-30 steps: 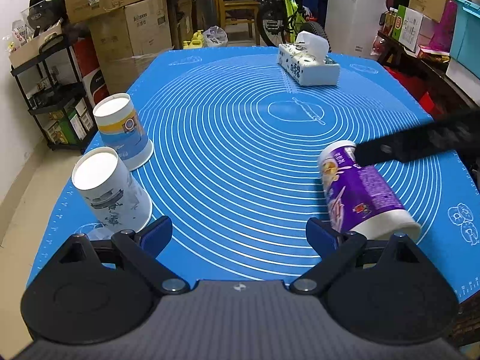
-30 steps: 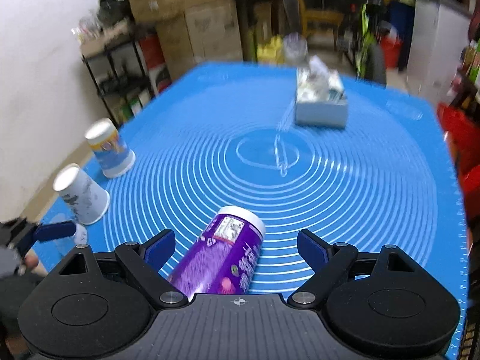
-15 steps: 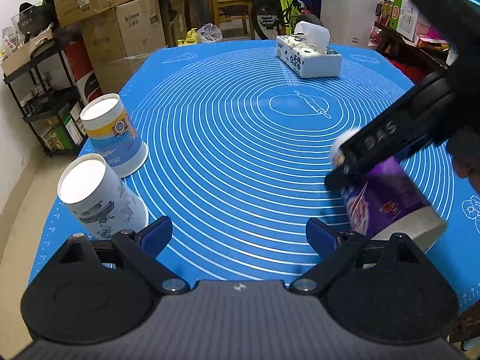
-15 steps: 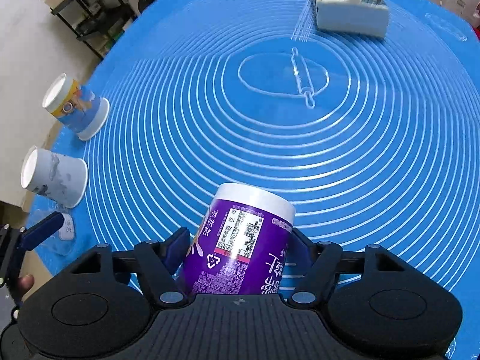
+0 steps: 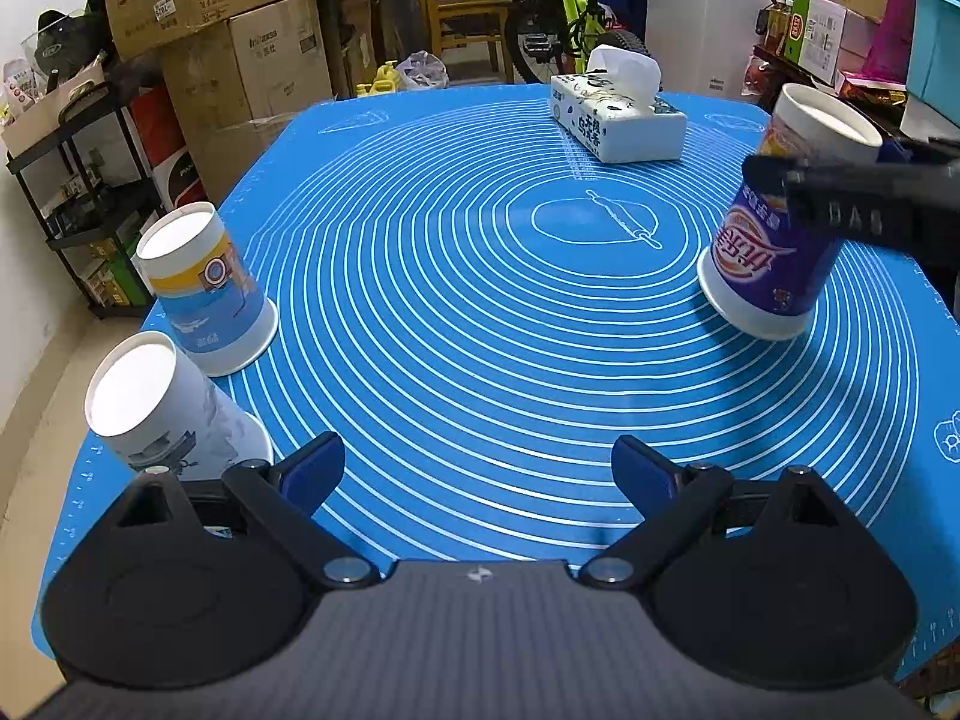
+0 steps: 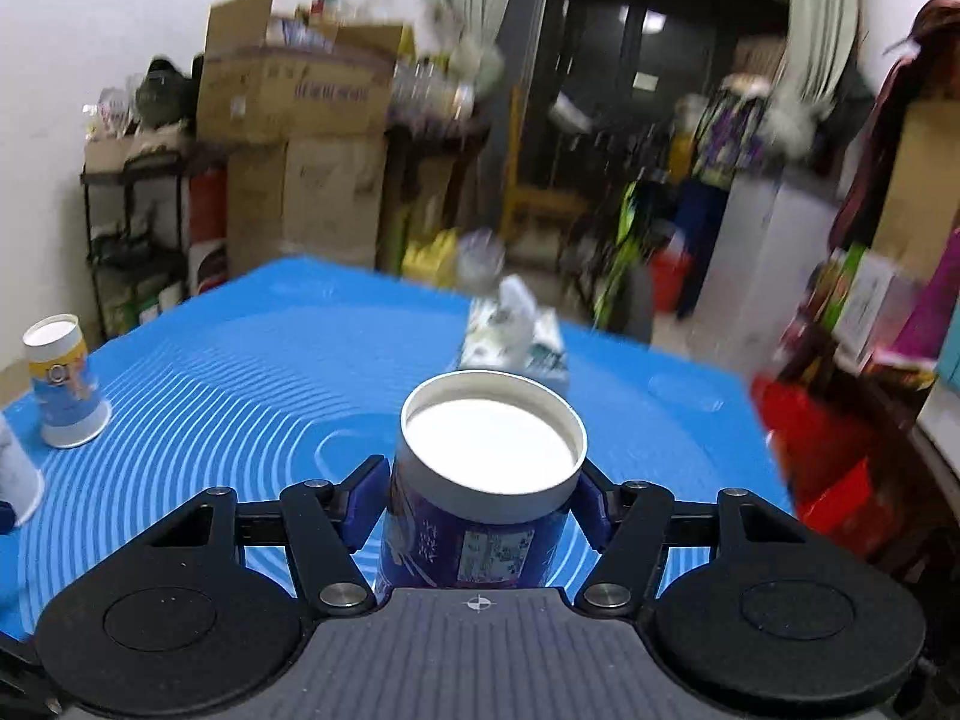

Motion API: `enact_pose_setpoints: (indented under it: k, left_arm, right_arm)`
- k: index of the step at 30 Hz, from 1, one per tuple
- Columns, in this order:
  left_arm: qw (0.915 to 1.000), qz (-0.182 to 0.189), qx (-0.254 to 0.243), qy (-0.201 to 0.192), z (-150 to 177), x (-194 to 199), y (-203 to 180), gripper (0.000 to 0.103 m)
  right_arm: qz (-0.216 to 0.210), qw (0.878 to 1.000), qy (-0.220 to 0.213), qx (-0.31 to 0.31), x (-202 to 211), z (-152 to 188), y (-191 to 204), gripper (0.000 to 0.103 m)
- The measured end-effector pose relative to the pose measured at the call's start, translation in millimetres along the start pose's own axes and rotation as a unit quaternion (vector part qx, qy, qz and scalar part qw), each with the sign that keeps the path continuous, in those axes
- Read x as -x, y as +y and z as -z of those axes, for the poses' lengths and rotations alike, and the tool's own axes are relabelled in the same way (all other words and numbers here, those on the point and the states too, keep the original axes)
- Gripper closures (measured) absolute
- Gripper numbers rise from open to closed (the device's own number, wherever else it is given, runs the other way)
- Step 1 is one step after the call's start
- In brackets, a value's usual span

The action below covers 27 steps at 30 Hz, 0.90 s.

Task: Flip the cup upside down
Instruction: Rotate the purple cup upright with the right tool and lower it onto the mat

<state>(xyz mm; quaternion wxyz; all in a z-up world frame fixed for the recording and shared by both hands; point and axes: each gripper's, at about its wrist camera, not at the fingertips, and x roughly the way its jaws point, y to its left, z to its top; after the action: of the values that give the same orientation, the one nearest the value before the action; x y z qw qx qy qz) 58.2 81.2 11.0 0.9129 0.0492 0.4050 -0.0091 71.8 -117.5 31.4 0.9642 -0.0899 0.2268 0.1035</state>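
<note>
3 paper cups, 1 tissue box (image 5: pixel 618 120) | my right gripper (image 6: pixel 480 504) clamps purple paper cup (image 5: pixel 774 240), rim-down | my left gripper (image 5: pixel 477 471) spread, holding nothing | blue ringed mat (image 5: pixel 456 312), cluttered storeroom

Purple cup (image 5: pixel 774 240): showing a white base and orange lettering. Mat (image 5: pixel 480 330): displaying blue with white concentric rings. Tissue box (image 5: pixel 618 120): showing white with dark print.

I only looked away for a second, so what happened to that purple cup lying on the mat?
The right claw closed on the purple cup and swung it from lying on its side to standing mouth-down, base up. The left claw stayed open, and the two white cups and the tissue box kept their places.
</note>
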Motion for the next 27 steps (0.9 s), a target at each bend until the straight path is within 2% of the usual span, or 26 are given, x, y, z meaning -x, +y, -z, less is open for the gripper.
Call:
enact_pose_setpoints:
  k: [3,5,10,16,20,27]
  left_arm:
    - [1.0000,-0.002,-0.002,0.003,0,-3,0,0.008]
    - [1.0000,-0.005,-0.003,0.005,0,-5,0,0.008]
    - [1.0000,-0.006,0.000,0.007,1,-7,1,0.008]
    - [1.0000,-0.002,-0.001,0.002,0,-4,-3,0.008]
    - [0.9999,-0.003,-0.008,-0.010,1,3,-9,0.008]
    - [0.9991,0.019,-0.020,-0.032,4,20,-26,0.008]
  right_arm:
    - [0.005,1.000,0.001,0.010,-5,15,-3,0.036]
    - [0.009,1.000,-0.016,0.015,-4,20,-4,0.036]
    - [0.006,1.000,-0.005,0.016,-15,13,3,0.036]
    - [-0.004,1.000,0.003,0.003,-15,12,6,0.021]
    - [-0.013,1.000,-0.013,-0.021,4,11,-2,0.011]
    - [-0.020,0.997,-0.019,-0.065,60,28,-22,0.009]
